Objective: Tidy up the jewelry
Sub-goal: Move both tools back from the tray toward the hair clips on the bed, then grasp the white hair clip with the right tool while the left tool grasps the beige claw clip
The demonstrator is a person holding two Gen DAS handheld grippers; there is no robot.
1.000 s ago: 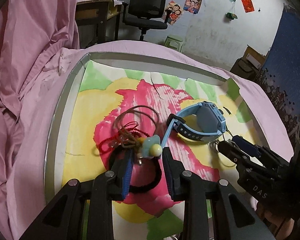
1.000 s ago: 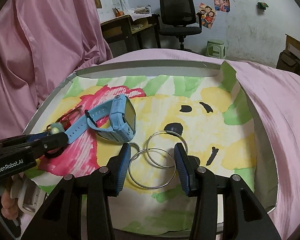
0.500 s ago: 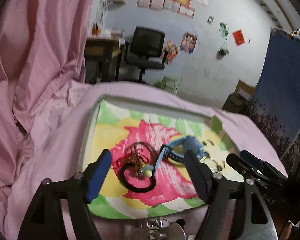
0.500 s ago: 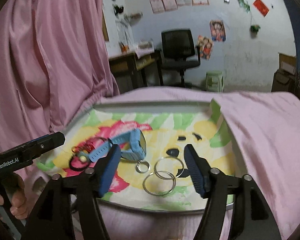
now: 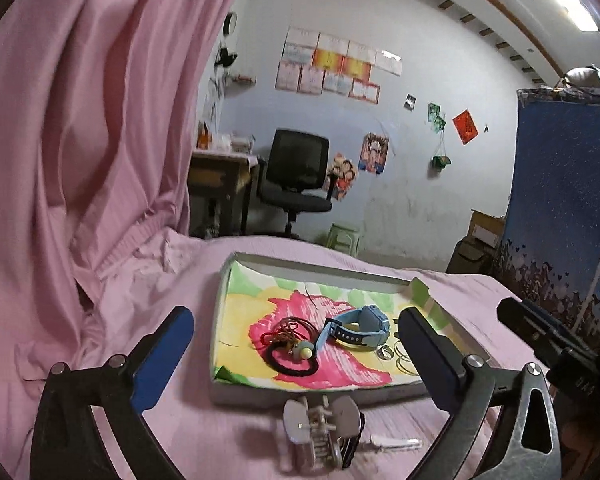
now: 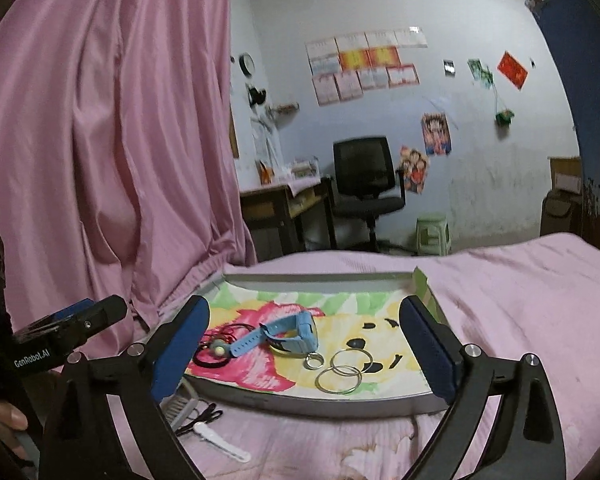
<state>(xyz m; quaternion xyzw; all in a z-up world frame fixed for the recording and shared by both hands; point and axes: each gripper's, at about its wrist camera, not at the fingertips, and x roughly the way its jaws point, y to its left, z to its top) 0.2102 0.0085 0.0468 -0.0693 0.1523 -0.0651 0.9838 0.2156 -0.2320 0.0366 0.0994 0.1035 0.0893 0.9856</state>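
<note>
A shallow tray (image 5: pixel 320 271) (image 6: pixel 308 402) lined with a painted sheet lies on the pink bed. In it are a blue watch (image 5: pixel 358 330) (image 6: pixel 288 330), a black hair band with a bead charm and red cords (image 5: pixel 294 354) (image 6: pixel 216 350), and silver rings (image 6: pixel 342 368) (image 5: pixel 396 354). My left gripper (image 5: pixel 296 354) is open and empty, held back from the tray's near edge. My right gripper (image 6: pixel 306 354) is open too, nothing between its fingers, also short of the tray. A silver hair claw clip (image 5: pixel 322 428) lies on the bed just below the left gripper.
A pink curtain (image 5: pixel 80 140) hangs along the left. A white plastic piece (image 6: pixel 220 442) and a thin black item (image 6: pixel 202 418) lie on the bedspread in front of the tray. Beyond the bed stand a black office chair (image 6: pixel 366 184), a desk (image 6: pixel 284 204) and a green stool (image 6: pixel 434 234).
Both grippers have pulled back and up from the tray and opened wide. The jewelry in the tray has stayed where it was. The claw clip has come into view.
</note>
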